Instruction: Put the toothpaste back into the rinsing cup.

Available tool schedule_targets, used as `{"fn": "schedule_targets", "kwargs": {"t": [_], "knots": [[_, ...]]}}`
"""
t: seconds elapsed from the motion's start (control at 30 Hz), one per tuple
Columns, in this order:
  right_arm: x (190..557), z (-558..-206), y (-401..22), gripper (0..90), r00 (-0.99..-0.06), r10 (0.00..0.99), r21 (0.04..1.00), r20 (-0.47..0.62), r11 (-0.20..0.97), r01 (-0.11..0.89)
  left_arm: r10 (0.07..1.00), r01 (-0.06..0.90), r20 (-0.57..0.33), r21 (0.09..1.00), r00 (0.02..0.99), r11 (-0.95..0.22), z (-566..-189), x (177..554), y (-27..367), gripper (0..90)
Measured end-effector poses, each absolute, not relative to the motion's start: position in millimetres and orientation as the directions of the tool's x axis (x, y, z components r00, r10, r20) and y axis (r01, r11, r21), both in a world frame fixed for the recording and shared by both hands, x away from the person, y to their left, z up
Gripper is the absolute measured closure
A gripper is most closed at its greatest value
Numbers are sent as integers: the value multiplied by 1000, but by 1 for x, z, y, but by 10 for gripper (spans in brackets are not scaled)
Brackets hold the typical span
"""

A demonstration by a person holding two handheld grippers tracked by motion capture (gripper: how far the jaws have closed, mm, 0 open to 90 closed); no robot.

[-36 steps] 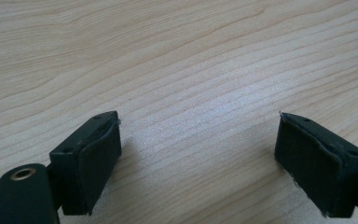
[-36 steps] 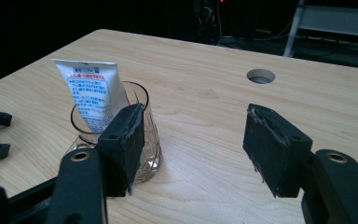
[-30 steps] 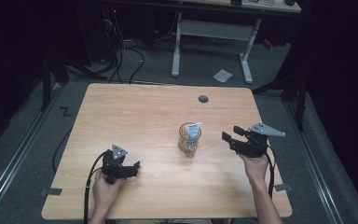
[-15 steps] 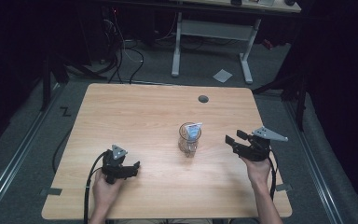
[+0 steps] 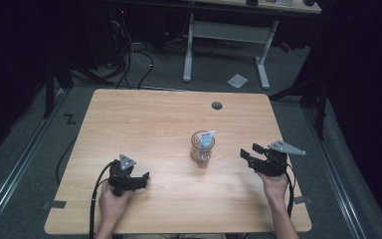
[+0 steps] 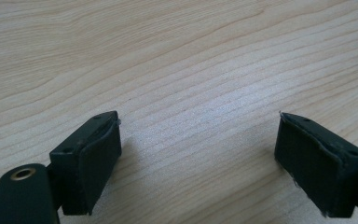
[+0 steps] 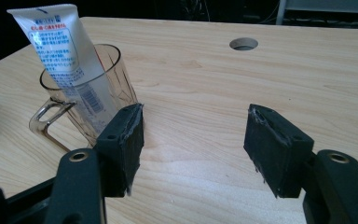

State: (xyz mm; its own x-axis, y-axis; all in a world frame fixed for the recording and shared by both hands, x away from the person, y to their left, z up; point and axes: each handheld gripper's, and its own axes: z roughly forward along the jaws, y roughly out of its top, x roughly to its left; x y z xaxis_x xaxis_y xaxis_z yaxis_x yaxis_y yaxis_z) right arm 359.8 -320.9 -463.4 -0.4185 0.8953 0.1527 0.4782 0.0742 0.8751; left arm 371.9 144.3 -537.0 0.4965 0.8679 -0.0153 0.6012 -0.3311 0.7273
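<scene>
**Inspector:** Two tongs on the table, I take it. Report from your left across.

**Operator:** Two, yes. My left gripper (image 5: 142,178) lies low near the front edge of the table (image 5: 144,119), in my left hand (image 5: 113,199). In the left gripper view its jaws stand wide apart with bare wood grain between the pads (image 6: 98,163). It holds nothing and touches nothing.

**Inspector:** And the work piece?

**Operator:** A clear glass mug (image 5: 201,149) stands upright between my two grippers, nearer the right one. A white tube (image 7: 63,56) leans inside it, its flat end sticking out above the rim. In the right gripper view the mug's handle (image 7: 51,123) sits on the side away from me.

**Inspector:** The right side?

**Operator:** My right gripper (image 5: 246,155) is off the table surface and points at the mug, near it but apart. Its jaws are well open and empty. In its own view the mug lies beyond the left jaw, not between the two.

**Inspector:** Which step, in your judgement?

**Operator:** The approach, I judge: nothing is gripped yet. The next move calls for shifting the right gripper so the tube's upper end, or the mug's wall, falls between the pads, then closing gently. The tube leans loose, so a careless nudge could tip it or slide the mug.
</scene>
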Motion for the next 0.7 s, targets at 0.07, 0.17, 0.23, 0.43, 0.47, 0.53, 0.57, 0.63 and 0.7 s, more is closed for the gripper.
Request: {"fn": "schedule_targets", "kwargs": {"t": [0.07,0.17,0.23,0.43,0.47,0.53,0.57,0.63,0.7], "knots": [[360,-467,-320,372,-418,895,867,154,81,492,867,602,-16,726,497,-332,-537,372,144,148],[359,-468,-320,371,-419,896,866,148,87,492,867,602,-16,727,497,-332,-537,372,144,148],[358,-469,-319,372,-416,896,866,153,81,493,867,602,-15,727,497,-332,-537,372,144,148],[355,-476,-319,372,-415,897,860,152,87,503,868,602,-16,726,497,-332,-537,372,144,148],[355,-478,-319,373,-412,898,860,156,81,504,867,602,-16,727,497,-332,-537,372,144,148],[354,-479,-320,373,-409,898,858,160,78,508,867,601,-15,727,498,-332,-537,372,144,148],[354,-479,-320,373,-409,898,858,160,78,508,867,601,-15,727,498,-332,-537,372,144,148],[353,-480,-320,374,-407,899,858,161,77,508,867,602,-16,727,497,-332,-537,372,144,148],[352,-484,-320,375,-407,899,853,159,83,516,868,602,-16,727,497,-332,-537,372,144,148]]}}
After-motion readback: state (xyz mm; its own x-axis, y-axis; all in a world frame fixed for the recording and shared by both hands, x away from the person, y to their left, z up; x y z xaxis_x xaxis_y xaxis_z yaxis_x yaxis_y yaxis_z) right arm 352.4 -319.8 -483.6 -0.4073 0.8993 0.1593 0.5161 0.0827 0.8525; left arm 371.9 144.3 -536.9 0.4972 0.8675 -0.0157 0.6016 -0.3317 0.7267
